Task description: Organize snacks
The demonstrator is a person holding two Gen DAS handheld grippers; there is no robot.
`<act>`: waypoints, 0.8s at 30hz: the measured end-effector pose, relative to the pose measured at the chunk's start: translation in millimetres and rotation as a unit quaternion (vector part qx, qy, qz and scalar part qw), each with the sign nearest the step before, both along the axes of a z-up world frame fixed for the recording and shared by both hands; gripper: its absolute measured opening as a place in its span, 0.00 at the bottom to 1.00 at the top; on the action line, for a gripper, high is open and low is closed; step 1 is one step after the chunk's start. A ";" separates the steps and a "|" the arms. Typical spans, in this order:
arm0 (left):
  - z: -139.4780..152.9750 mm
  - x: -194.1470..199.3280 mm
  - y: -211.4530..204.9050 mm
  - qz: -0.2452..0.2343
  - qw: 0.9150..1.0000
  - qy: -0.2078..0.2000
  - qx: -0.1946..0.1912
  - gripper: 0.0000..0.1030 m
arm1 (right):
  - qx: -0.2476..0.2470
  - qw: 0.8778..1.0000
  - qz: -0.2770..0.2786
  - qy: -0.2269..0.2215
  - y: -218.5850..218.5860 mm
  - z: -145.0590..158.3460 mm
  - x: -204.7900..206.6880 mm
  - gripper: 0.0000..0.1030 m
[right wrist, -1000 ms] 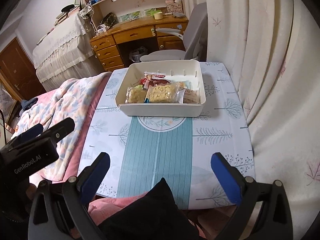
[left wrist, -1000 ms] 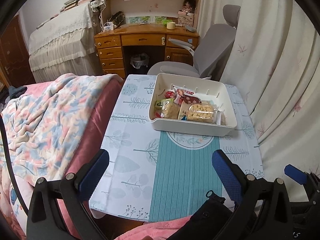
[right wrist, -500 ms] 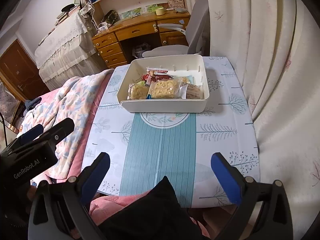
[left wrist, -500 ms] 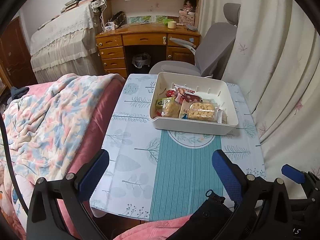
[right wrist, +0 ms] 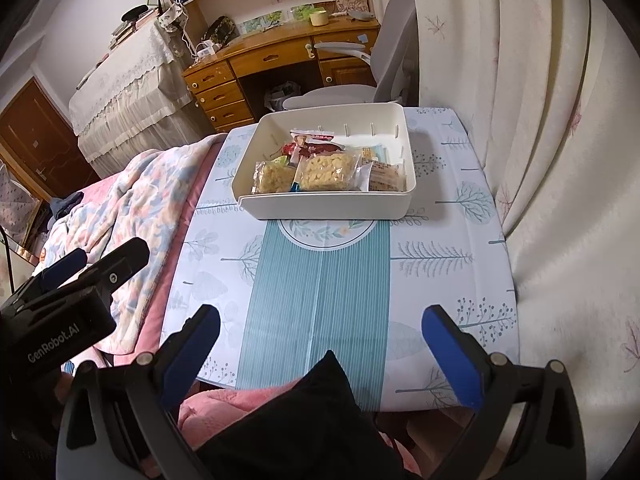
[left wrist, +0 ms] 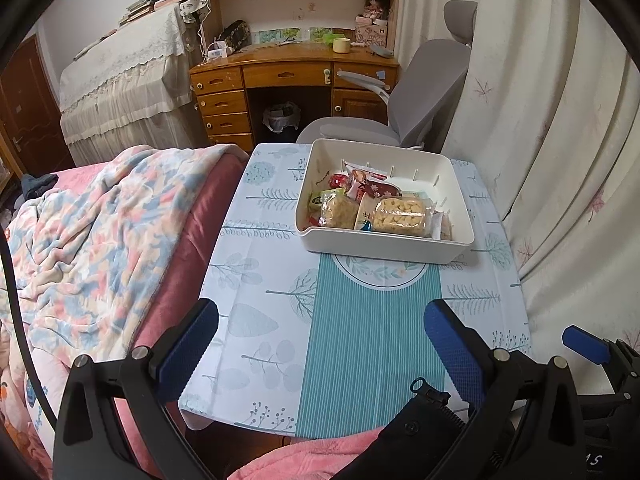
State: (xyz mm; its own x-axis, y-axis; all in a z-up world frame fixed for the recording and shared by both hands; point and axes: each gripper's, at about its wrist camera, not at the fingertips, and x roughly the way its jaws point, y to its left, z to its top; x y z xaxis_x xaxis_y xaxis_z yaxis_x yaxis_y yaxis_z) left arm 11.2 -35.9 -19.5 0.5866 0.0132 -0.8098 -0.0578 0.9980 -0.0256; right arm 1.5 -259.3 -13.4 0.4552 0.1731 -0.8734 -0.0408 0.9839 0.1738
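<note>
A cream plastic bin (left wrist: 384, 246) (right wrist: 326, 202) stands at the far end of a small table and holds several snack packets, with a clear pack of puffed yellow snacks (left wrist: 402, 216) (right wrist: 328, 172) on top. My left gripper (left wrist: 320, 344) is open and empty, held back over the table's near edge. My right gripper (right wrist: 320, 344) is open and empty too, at the near edge. The left gripper's body also shows at the left of the right wrist view (right wrist: 60, 300).
The table has a tree-print cloth with a teal striped centre (left wrist: 368, 340). A bed with a floral blanket (left wrist: 92, 232) lies left. A curtain (left wrist: 560, 120) hangs right. A grey chair (left wrist: 420, 100) and wooden desk (left wrist: 288, 76) stand behind.
Both grippers have pulled back slightly, so the bin sits a little farther off. Both stay open and empty.
</note>
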 end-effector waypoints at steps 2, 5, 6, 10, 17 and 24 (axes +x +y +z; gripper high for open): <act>0.1 0.2 0.0 0.001 1.000 0.000 0.000 0.99 | 0.001 1.000 -0.001 0.002 -1.7 -1.3 -1.0 0.99; -1.3 -1.8 -0.8 0.002 1.000 0.000 0.000 0.99 | 0.001 1.000 -0.001 0.004 -2.2 -2.2 -2.3 0.99; -2.3 -3.1 -1.3 0.002 1.000 0.001 -0.001 0.99 | 0.001 1.000 0.000 0.004 -2.3 -2.3 -2.3 0.99; -3.6 -4.9 -1.1 0.001 1.000 0.001 0.000 0.99 | 0.001 1.000 0.000 0.006 -2.5 -2.8 -3.5 0.99; -4.2 -6.3 -1.7 0.001 1.000 0.001 0.001 0.99 | 0.000 1.000 0.001 0.010 -1.2 -4.8 -5.9 0.99; -9.2 -16.3 -3.2 -0.004 1.000 0.001 0.002 0.99 | 0.002 1.000 -0.001 0.014 -2.3 -6.7 -5.8 0.99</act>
